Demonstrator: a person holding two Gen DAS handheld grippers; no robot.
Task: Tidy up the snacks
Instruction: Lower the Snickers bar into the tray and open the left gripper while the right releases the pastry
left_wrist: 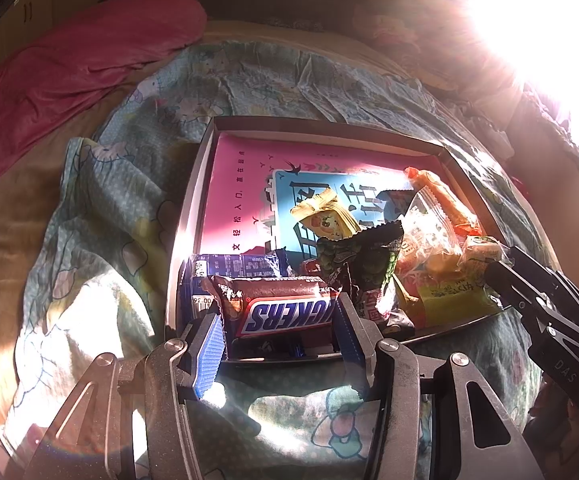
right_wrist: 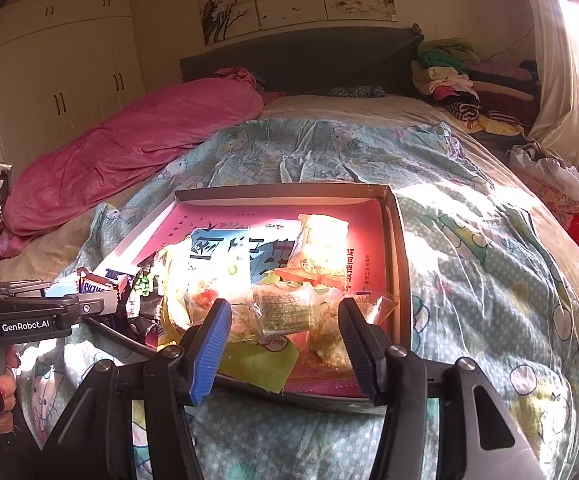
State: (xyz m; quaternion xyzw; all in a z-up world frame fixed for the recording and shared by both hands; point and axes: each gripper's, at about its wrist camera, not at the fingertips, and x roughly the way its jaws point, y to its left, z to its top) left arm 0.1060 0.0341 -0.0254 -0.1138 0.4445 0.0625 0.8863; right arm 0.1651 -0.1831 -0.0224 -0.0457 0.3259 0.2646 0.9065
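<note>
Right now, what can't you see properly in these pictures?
- Snickers bar, left wrist view: the left gripper's fingers cover the ends of its name.
- Snacks in the box, right wrist view: sun glare washes out their labels.
- Room corner, left wrist view: window glare hides it.
- Right gripper: whether it touches the clear wrapped snack.

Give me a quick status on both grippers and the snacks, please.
Left gripper shut on Snickers bar at the box near edge. Right gripper open over clear-wrapped snack. Nothing in the way.
</note>
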